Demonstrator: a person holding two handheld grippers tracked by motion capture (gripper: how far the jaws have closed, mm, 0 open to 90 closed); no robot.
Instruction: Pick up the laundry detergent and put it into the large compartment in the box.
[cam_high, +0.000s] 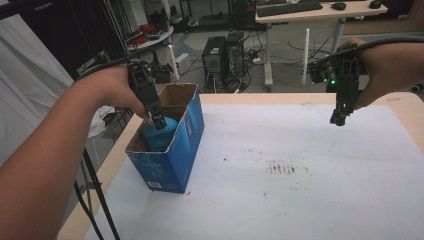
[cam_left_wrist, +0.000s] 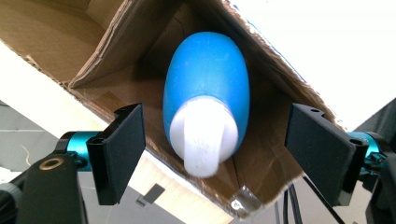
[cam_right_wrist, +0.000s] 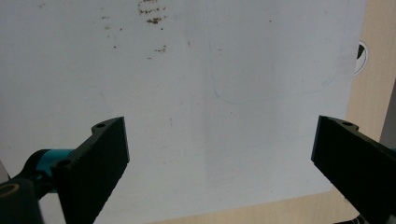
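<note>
Cluttered lab behind, computer towers on the floor and a desk with keyboard at the back; work happens on a pale wooden table (cam_high: 405, 107) covered by a stained white sheet (cam_high: 300, 165). Left claw (cam_high: 159, 121) hangs at the mouth of an open blue cardboard box (cam_high: 172, 155) near the table's left edge, jaws spread wide and holding nothing. Between them, in the left gripper view, lies a blue oval plastic bottle with a white cap (cam_left_wrist: 205, 112), inside the box and cap end toward the camera; neither pad touches it. Right claw (cam_high: 340, 119) hovers well apart over the sheet at the far right, jaws likewise spread and empty. Step in hand, by my reading: the reach into the box to take the bottle. Next move calls for lowering the left claw past the cardboard flaps, keeping the bottle centred, then closing on its body or cap without snagging the box wall.
</note>
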